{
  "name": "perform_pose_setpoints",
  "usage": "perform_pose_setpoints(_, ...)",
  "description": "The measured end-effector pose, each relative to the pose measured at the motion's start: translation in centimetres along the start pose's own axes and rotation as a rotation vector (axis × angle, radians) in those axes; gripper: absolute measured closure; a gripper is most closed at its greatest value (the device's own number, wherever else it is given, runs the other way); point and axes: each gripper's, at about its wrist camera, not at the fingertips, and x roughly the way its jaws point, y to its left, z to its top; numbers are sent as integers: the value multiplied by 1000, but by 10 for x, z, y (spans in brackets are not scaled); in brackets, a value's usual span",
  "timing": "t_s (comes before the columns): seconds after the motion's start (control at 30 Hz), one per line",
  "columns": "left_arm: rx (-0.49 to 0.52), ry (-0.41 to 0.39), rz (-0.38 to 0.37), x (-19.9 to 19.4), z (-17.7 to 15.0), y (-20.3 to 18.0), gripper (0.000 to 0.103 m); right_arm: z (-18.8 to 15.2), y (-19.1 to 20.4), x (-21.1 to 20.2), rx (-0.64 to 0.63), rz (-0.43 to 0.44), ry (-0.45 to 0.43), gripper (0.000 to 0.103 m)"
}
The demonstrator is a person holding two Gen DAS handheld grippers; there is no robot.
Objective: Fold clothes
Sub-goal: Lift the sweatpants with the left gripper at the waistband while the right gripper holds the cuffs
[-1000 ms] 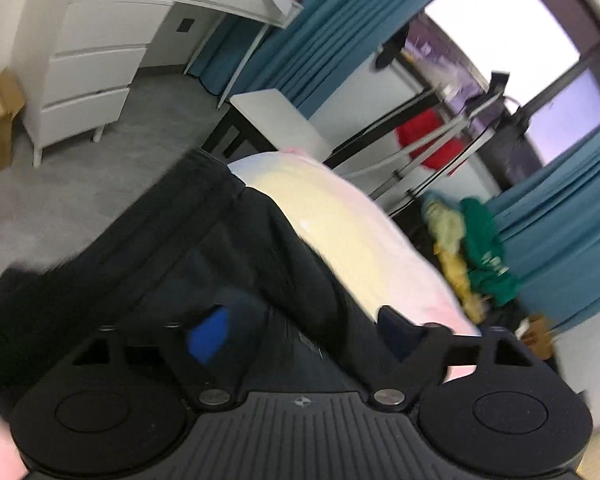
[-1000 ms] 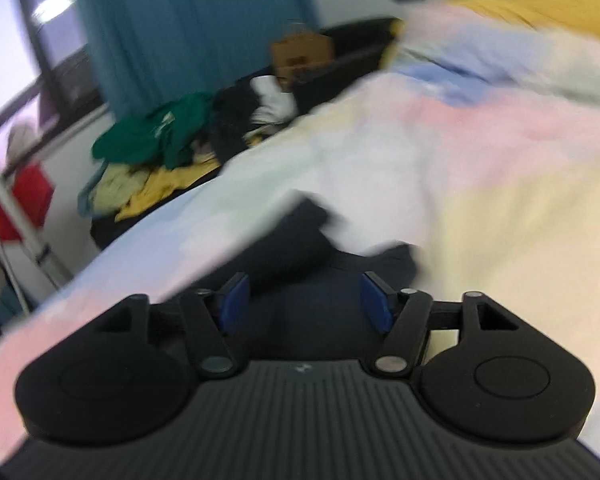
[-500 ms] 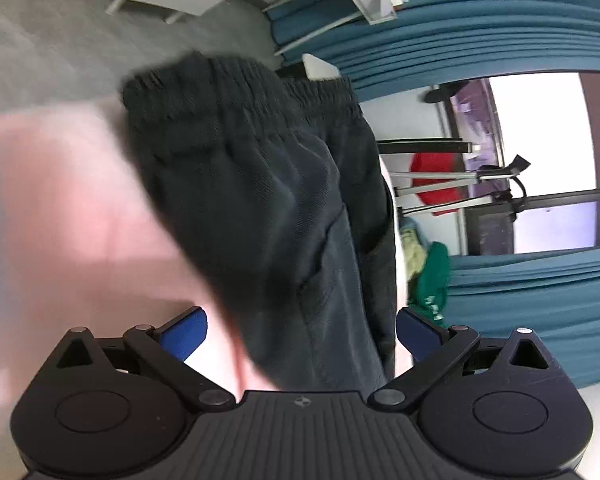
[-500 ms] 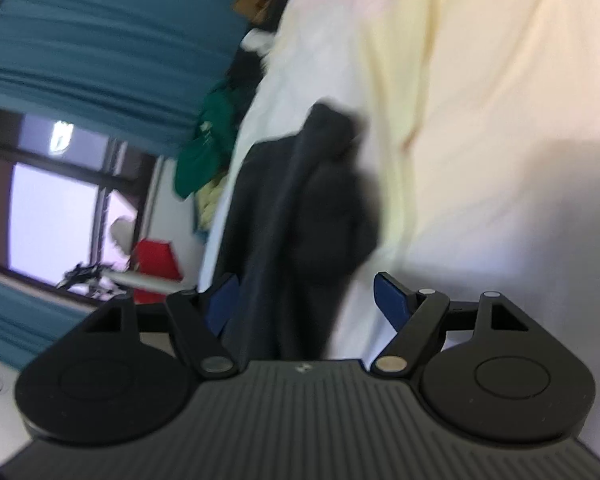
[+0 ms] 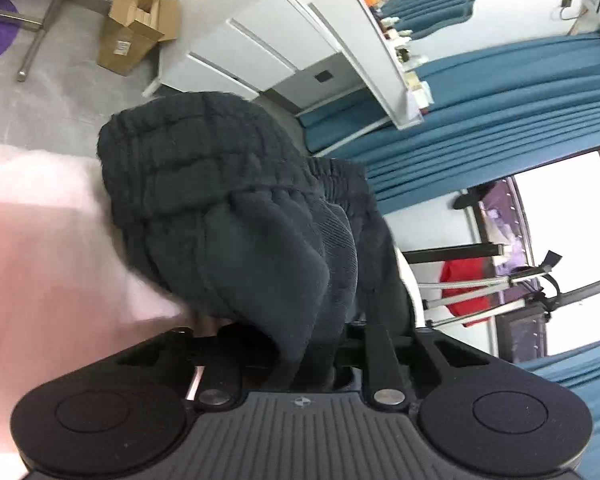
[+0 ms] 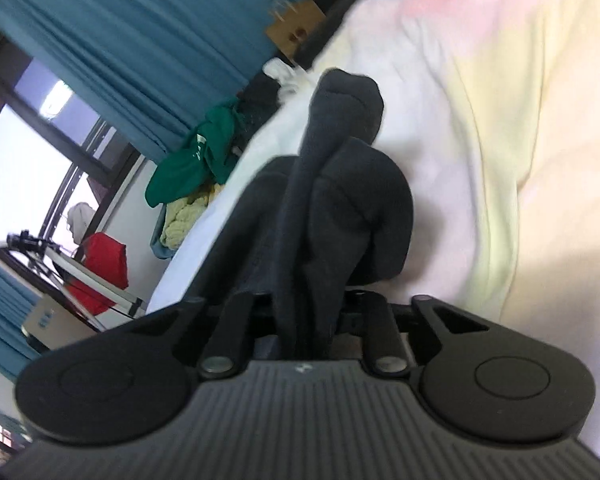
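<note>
Dark, near-black trousers [image 5: 228, 200] with an elastic waistband [image 5: 188, 140] lie on a pastel bedspread [image 5: 40, 260]. In the left wrist view my left gripper [image 5: 300, 344] has its jaws closing, drawn in tight on a bunched fold near the waistband; cloth hides the pads. In the right wrist view the other end of the trousers [image 6: 340, 208] bunches upward over the bedspread [image 6: 500, 120]. My right gripper [image 6: 304, 320] is closing too, with a ridge of the dark cloth pinched between its fingers.
On the floor beyond the bed are a cardboard box [image 5: 136, 24] and white drawers [image 5: 252, 40]. Teal curtains [image 5: 500, 100] and a rack with a red garment [image 5: 468, 284] stand behind. A pile of green and yellow clothes [image 6: 196, 160] lies beside the bed.
Both grippers stood wide open over the trousers; both have since dropped onto the cloth and closed on it. The fabric now bunches up in front of each camera, and both views have rolled.
</note>
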Motion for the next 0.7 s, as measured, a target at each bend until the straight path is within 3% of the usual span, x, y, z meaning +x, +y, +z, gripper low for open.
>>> perform_pose_setpoints(0.17,11,13,-75,-29,10,-9,88,13,11,-37,-11,12,-37,90)
perform_pose_setpoints(0.33,36,36,-91,-68,15,-29,88,26,-2,-98,-6,65,-55,90)
perform_pose_setpoints(0.57,-6,185,-101,-158,31,-2,88,17,-99,-196,126,65,-27,91)
perform_pose_setpoints(0.7,42,249,-62,-196,34,30,88,3,-150,-244,155,70,-9,91)
